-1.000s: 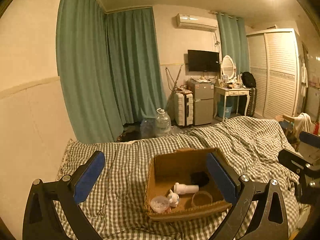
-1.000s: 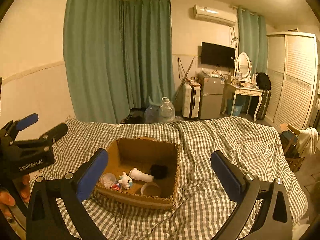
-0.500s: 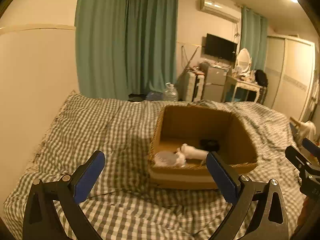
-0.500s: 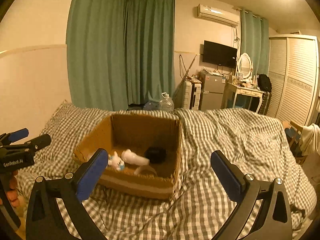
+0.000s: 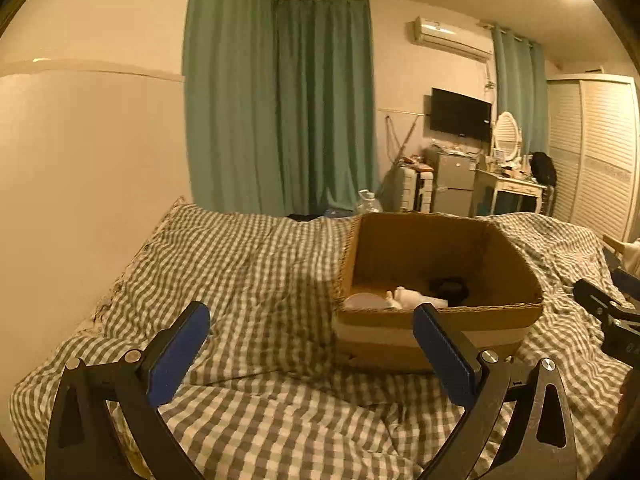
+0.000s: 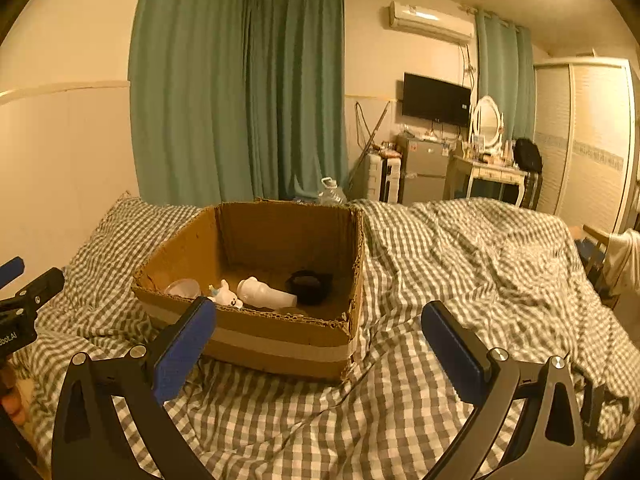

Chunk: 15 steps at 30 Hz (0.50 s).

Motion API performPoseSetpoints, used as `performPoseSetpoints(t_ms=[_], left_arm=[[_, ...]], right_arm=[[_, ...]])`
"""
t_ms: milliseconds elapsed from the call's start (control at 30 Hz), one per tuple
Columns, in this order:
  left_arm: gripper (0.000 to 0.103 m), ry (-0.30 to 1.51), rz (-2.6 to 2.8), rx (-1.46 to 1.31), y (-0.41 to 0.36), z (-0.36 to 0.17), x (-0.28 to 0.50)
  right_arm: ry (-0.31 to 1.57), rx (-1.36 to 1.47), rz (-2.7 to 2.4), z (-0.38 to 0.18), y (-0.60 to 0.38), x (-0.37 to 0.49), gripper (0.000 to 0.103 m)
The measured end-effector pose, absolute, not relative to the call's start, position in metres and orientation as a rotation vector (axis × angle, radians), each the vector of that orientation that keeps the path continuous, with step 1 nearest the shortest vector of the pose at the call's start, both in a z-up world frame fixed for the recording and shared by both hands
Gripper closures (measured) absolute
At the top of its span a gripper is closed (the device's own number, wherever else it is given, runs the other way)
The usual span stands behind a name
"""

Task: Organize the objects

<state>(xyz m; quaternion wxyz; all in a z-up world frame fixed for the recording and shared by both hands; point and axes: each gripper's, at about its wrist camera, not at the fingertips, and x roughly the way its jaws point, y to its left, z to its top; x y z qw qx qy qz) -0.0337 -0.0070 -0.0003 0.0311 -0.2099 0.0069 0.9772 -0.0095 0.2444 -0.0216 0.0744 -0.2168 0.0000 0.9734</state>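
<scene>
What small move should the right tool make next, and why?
Probably ease the right tool forward and down over the cardboard box toward the white bottle. Both tools are open and hold nothing; the bottle lies on its side inside, beside a small white figure.

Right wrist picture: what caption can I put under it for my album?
Open right gripper hovering before a brown cardboard box of small items on a green-checked bedspread.

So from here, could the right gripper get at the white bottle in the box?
Probably yes. The right gripper is open and empty, the cardboard box is open-topped, and the white bottle lies uncovered; only the box's near wall stands between, so it must come in over that.
</scene>
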Motion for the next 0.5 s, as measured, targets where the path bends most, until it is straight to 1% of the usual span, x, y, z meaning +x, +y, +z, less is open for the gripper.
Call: performPoseSetpoints(t_ms=[167, 267, 500], left_arm=[[0.0, 0.035, 3.015, -0.596, -0.001, 0.005, -0.029], [0.0, 0.056, 3.01, -0.572, 0.005, 0.007, -0.025], [0.0, 0.102, 2.977, -0.602, 0.019, 0.0, -0.025]], right_arm=[[0.003, -0.648, 2.934, -0.022, 0.237, -0.007, 0.0], [-0.027, -0.649, 2.93, -0.022, 0.231, -0.006, 0.0], [-0.051, -0.681, 2.925, -0.028, 0.227, -0.007, 0.0]])
